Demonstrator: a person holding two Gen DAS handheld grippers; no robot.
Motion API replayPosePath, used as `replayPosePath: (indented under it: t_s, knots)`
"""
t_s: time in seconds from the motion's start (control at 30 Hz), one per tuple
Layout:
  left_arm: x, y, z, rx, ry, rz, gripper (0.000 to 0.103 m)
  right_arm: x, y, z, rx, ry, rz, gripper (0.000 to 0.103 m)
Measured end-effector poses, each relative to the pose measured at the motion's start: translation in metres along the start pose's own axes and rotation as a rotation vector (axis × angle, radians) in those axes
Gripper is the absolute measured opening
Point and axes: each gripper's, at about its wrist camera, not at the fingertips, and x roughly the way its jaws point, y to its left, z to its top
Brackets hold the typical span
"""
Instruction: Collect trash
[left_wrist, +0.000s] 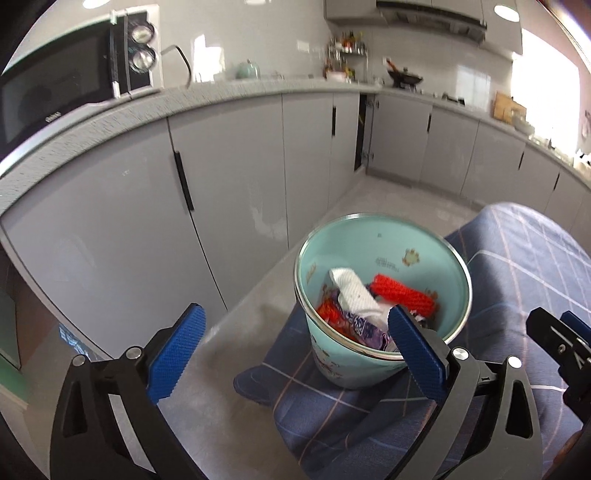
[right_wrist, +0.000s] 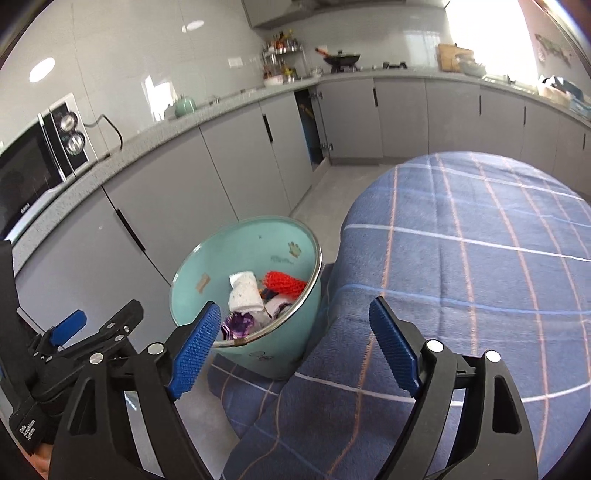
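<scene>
Hovering tongs: the left tongs (left_wrist: 295, 350) and the right tongs (right_wrist: 299, 350) both hang above the scene with their blue ribbed pads spread wide, nothing between them.
Bin: a pale turquoise round bucket with a metal rim (left_wrist: 384, 236) (right_wrist: 192, 258) stands on the grey floor (left_wrist: 229, 369), close against the hanging edge of a blue checked cloth (left_wrist: 517, 280) (right_wrist: 461, 258) that covers the tabletop.
Trash inside: a crumpled white paper tissue (left_wrist: 354, 291) (right_wrist: 243, 291), a red ribbed roll (left_wrist: 402, 293) (right_wrist: 284, 282) and a purple-and-white printed wrapper (left_wrist: 365, 328) (right_wrist: 238, 325) lie heaped at the bottom, touching one another.
Left tongs versus bin: the bin sits ahead and to the right of centre; the right-hand pad overlaps the bin's near rim in the left wrist view, the other pad is over bare floor.
Right tongs versus bin: the bin sits ahead and to the left; the left-hand pad overlaps its near rim, the other pad is over the cloth.
Surroundings: grey cabinet doors with black handles (left_wrist: 184, 184) run under a speckled counter carrying a microwave oven (left_wrist: 74, 74) (right_wrist: 37, 155).
</scene>
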Motion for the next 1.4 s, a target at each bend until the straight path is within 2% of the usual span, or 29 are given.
replayPosePath:
  t_s: [0.23, 0.5, 0.7, 0.87, 1.1, 1.4]
  knots:
    - [-0.046, 0.002, -0.007, 0.009, -0.106, 0.019, 0.098, -0.043, 0.004, -0.004, -0.011, -0.096, 0.003, 0.088]
    - [-0.09, 0.002, -0.023, 0.026, -0.187, 0.033, 0.098, -0.089, 0.016, -0.02, -0.05, -0.206, 0.006, 0.091]
    - [-0.126, 0.004, -0.026, 0.042, -0.307, 0.06, 0.098, -0.121, 0.025, -0.025, -0.068, -0.3, -0.002, 0.092]
    - [-0.153, 0.01, -0.022, 0.019, -0.363, 0.036, 0.098, -0.147, 0.029, -0.024, -0.064, -0.383, 0.009, 0.093]
    - [-0.169, 0.017, -0.017, 0.009, -0.379, 0.015, 0.098, -0.163, 0.034, -0.023, -0.06, -0.424, 0.011, 0.094]
    - [-0.17, 0.021, -0.016, 0.016, -0.37, 0.019, 0.098, -0.162, 0.035, -0.021, -0.043, -0.412, 0.007, 0.094]
